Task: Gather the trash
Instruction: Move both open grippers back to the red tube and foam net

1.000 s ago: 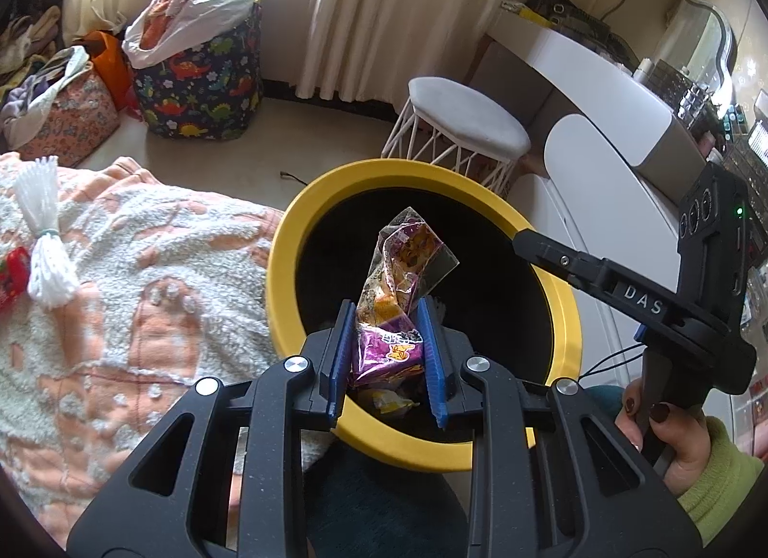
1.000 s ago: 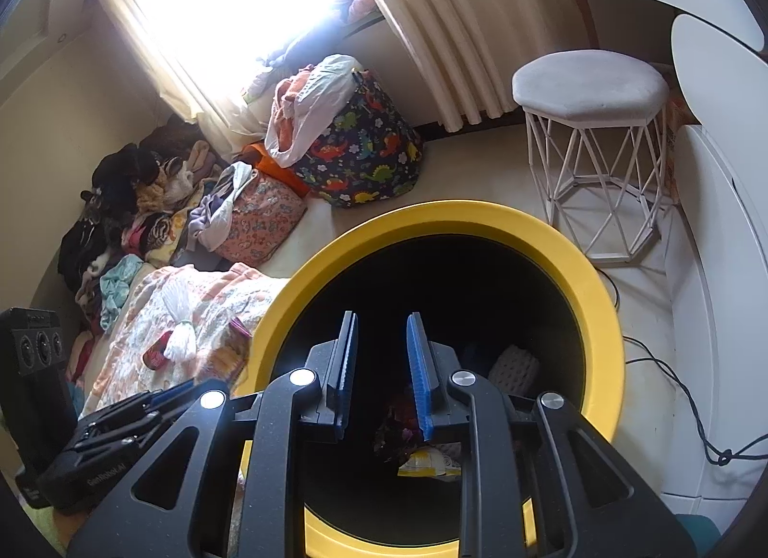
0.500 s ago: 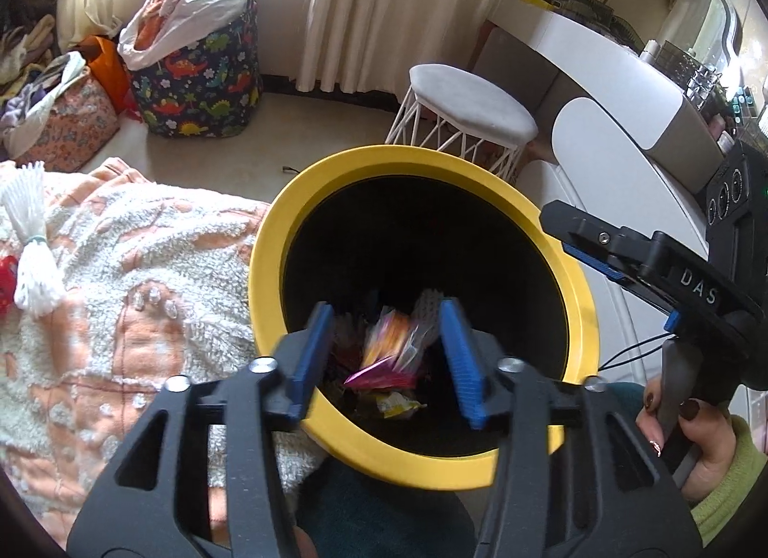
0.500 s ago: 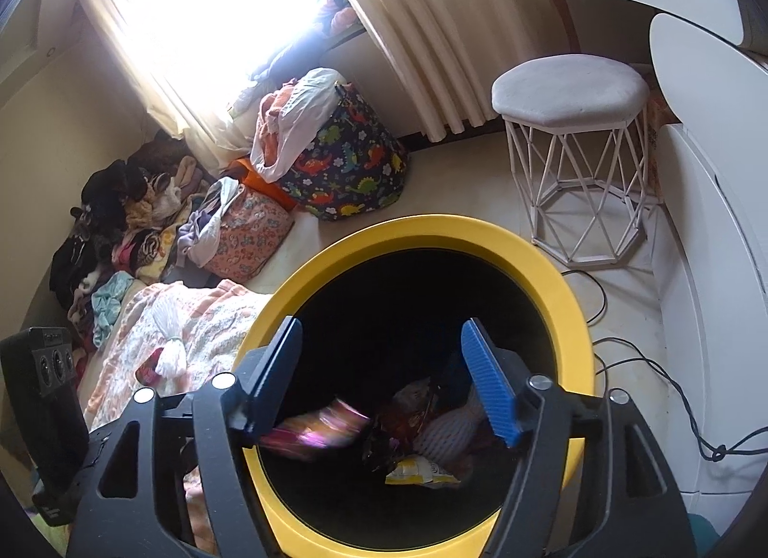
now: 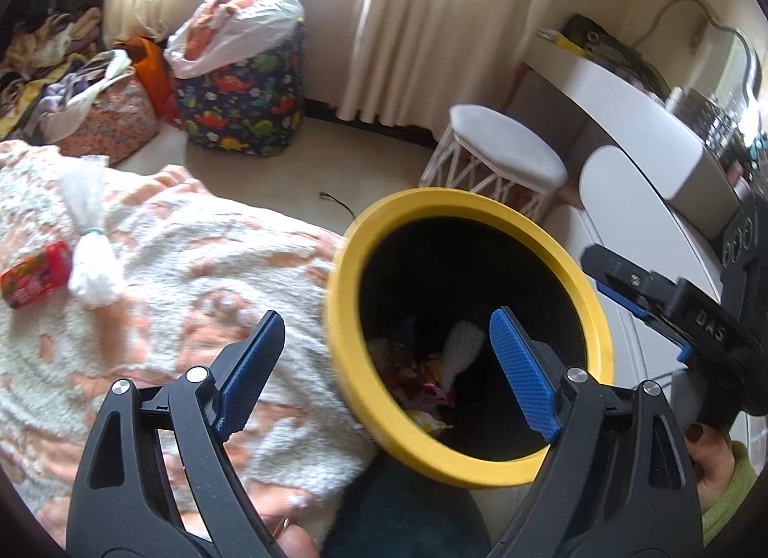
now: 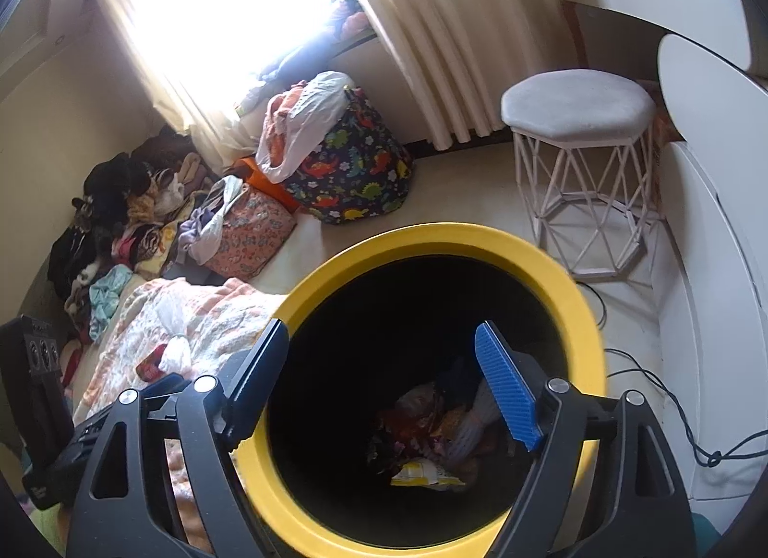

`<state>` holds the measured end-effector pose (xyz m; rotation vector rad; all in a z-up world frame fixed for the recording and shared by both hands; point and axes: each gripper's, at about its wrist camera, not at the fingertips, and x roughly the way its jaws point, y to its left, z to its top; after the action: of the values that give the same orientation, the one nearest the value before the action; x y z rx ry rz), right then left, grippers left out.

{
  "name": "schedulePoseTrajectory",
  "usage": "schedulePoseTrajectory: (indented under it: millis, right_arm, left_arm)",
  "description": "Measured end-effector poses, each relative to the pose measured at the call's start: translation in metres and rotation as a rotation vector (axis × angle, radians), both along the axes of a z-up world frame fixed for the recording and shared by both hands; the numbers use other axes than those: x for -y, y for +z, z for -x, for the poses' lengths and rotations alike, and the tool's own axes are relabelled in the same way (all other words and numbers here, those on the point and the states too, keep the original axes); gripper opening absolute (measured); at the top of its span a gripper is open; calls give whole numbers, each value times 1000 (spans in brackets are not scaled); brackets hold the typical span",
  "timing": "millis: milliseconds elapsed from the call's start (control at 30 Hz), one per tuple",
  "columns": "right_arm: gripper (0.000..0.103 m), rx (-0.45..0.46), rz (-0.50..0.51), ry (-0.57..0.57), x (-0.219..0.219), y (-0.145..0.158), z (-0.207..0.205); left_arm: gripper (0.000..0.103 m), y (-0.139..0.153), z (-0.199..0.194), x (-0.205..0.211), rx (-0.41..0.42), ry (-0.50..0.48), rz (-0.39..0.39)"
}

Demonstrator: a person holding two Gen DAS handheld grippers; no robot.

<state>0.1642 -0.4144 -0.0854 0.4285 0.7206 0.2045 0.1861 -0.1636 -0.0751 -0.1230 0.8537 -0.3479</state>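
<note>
Both tilted down over the yellow-rimmed bin (image 6: 583, 313): left gripper (image 5: 384, 368) and right gripper (image 6: 384, 375) just opening, wide, nothing between

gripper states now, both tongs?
Left tongs: open, just been opening, nothing between them.
Right tongs: open, just been opening, empty above the yellow-rimmed bin.

Both tools, left tool (image 5: 384, 368) and right tool (image 6: 384, 385), angled downward, jaws just spread wide, nothing between them.

White stool (image 6: 578, 99), dinosaur-print bag (image 6: 355, 174) (stuffed), curtains (image 5: 432, 20).
</note>
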Motion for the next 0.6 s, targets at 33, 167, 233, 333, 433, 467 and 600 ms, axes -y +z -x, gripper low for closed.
schedulePoseTrajectory:
  millis: [33, 167, 233, 333, 433, 467, 600]
  right_arm:
    - [78, 4, 0, 15, -5, 1, 0]
    - [78, 15, 9, 83, -29, 6, -3]
    - [78, 16, 15, 117, -41, 8, -4]
    - [78, 18, 29, 175, -65, 10, -7]
    - [78, 18, 44, 232, -90, 13, -10]
    - [78, 17, 46, 251, -98, 13, -11]
    - [78, 10, 64, 323, -132, 13, -18]
  left_arm:
    - [79, 1, 0, -5, 3, 14, 1]
    - [79, 3, 1, -35, 10, 90, 17]
    - [79, 3, 2, -50, 12, 128, 24]
    - [79, 3, 3, -71, 14, 179, 33]
    - [79, 3, 4, -95, 17, 230, 42]
    - [79, 2, 5, -105, 17, 251, 46]
    - [79, -1, 6, -134, 13, 309, 60]
